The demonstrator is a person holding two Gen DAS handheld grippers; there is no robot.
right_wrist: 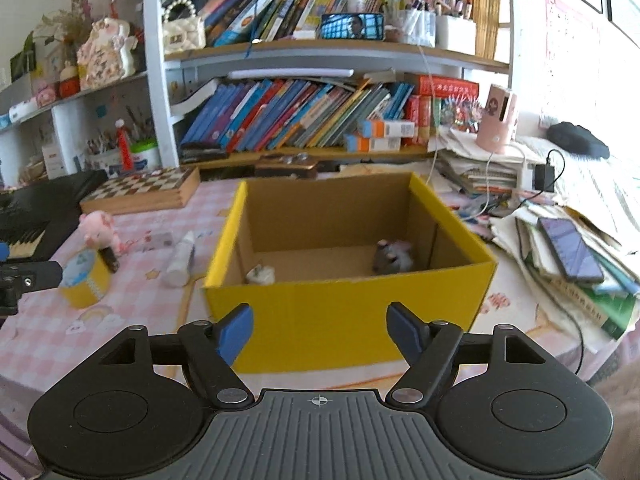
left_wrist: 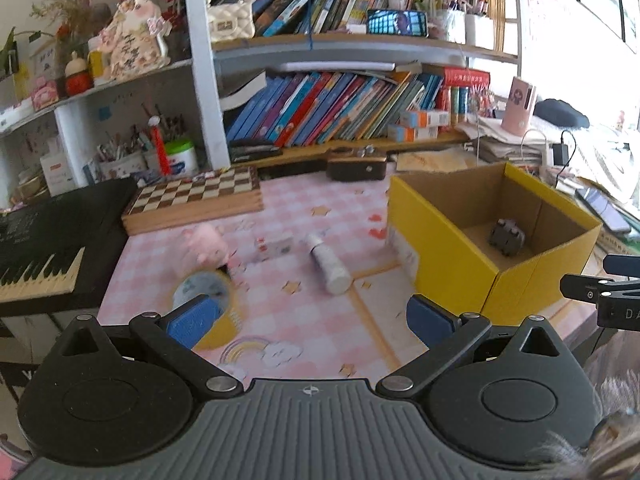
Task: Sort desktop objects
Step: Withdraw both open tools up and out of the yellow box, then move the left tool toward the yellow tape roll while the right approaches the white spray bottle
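Both grippers are empty and their jaws stand apart, so the work seems to be between two items: something is already put away and the next one is not yet taken. The yellow box (right_wrist: 348,320) stands on the pink checked surface (left_wrist: 304,336), and inside it lie a dark grey toy (right_wrist: 391,258) near the right wall and a small pale thing (right_wrist: 260,275) near the left front corner. The right gripper (right_wrist: 320,330) hovers just in front of the box, pointing at its front wall. The left gripper (left_wrist: 312,316) looks toward the things that remain outside: a white bottle (left_wrist: 329,262) lying on its side, a pink plush (left_wrist: 206,245), a small pale box (left_wrist: 273,249) between these two, and a yellow tape roll (left_wrist: 204,292) partly hidden behind the left blue finger. I judge that the next move belongs to the left gripper. The tape roll is nearest, so the gripper should come down over it and close on its wall. The bottle is round and may roll when it is touched, so a grasp across its body would be safer.
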